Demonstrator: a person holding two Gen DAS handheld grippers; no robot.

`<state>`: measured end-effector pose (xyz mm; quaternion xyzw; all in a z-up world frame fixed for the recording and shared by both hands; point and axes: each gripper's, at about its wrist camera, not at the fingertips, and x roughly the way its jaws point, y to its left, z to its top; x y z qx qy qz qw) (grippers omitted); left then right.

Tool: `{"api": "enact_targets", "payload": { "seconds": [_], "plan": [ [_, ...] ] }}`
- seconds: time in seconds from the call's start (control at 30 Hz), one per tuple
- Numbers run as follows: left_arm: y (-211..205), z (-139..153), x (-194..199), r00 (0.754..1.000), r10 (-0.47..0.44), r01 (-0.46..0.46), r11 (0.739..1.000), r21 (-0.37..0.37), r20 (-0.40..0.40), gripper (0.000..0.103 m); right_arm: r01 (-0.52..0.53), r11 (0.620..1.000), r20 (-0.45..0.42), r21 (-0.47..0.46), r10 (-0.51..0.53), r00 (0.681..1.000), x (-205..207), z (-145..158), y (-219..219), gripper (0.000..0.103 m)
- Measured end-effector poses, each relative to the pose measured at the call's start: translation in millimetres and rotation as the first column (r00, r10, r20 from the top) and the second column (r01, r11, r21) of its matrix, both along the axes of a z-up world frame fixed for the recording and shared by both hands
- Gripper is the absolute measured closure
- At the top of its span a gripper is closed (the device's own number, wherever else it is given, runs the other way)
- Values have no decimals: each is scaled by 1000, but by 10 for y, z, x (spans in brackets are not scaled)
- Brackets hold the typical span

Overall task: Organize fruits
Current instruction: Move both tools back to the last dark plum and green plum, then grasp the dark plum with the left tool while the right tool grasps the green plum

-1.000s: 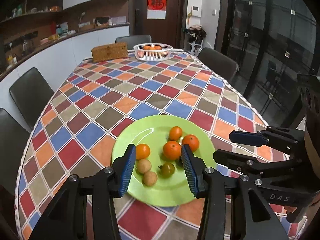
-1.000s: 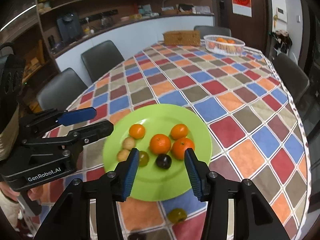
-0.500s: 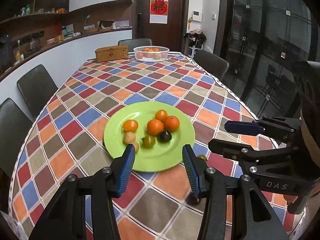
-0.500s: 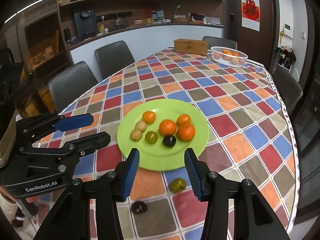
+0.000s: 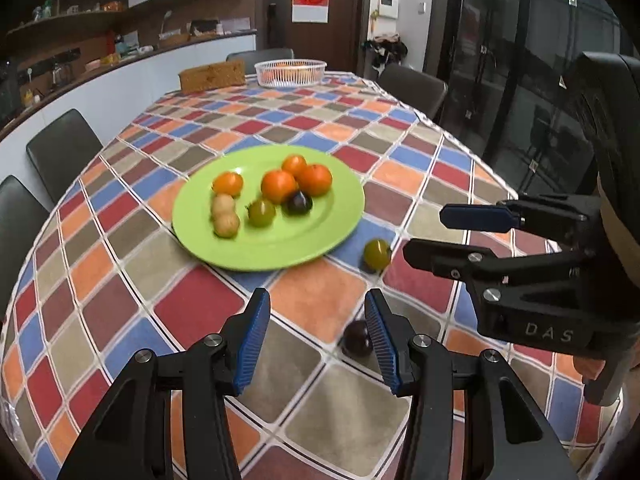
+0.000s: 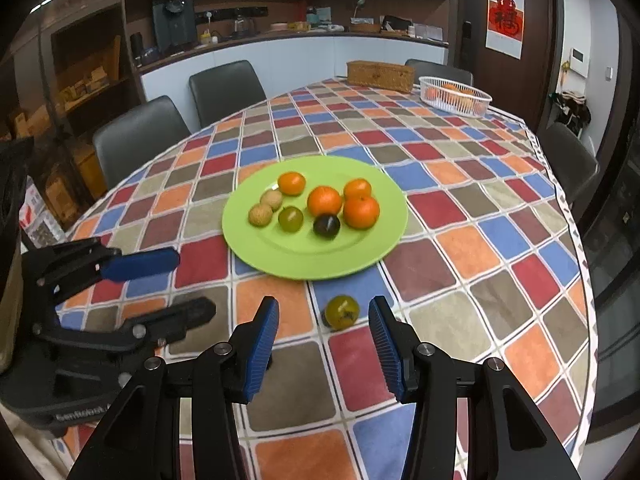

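Landmark: I take the round lime-green plate point(image 5: 320, 236) on the checked-cloth desk point(image 5: 192, 312) as my reference for every place below.
On the plate: I count four orange mandarins point(image 6: 325, 200), two small tan round fruits point(image 6: 259, 215), one green plum point(image 6: 290, 219) and one dark purple plum point(image 6: 327, 225), all grouped toward the plate's middle and far half.
Loose green fruit: a second olive-green round fruit point(image 6: 341, 311) lies on the cloth just off the plate's near rim, apart from it.
Loose dark fruit: a dark purple round fruit point(image 5: 357, 338) lies on the cloth nearer to me than the plate, beyond the loose green one as seen from the plate; my left finger hides part of it.
Left gripper point(image 5: 316, 340): I see its blue-padded fingers partly open and holding nothing. It sits on the near side of the plate, and the dark fruit shows just inside the right finger, not pinched.
Right gripper point(image 6: 324, 344): its fingers are partly open too, with nothing between the pads. The loose green fruit sits ahead of the gap, between the fingers and the plate.
Far from the plate: a white wire basket point(image 6: 456, 96) holding orange fruit and a woven tan box point(image 6: 380, 76) stand at the desk's far end.
Around the desk: dark chairs point(image 6: 140, 136) line the sides.
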<state>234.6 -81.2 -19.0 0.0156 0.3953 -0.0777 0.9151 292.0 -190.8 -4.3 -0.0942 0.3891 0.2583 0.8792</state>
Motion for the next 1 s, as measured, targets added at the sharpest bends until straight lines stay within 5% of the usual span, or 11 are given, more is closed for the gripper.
{"api": "enact_targets", "payload": {
  "seconds": [0.6,0.83,1.0],
  "plan": [
    [-229,-430,76,992,-81,81,997,2,-95,56,-1,999,-67,-46,-2,998,97,-436,2,55],
    [-240,-530,143,985,-107,102,994,-38,-133,77,1,999,-81,-48,-5,997,149,-516,25,55],
    [-172,-504,166,986,-104,96,993,-69,-128,77,4,999,-88,-44,-7,996,196,-545,61,55]
  ]
}}
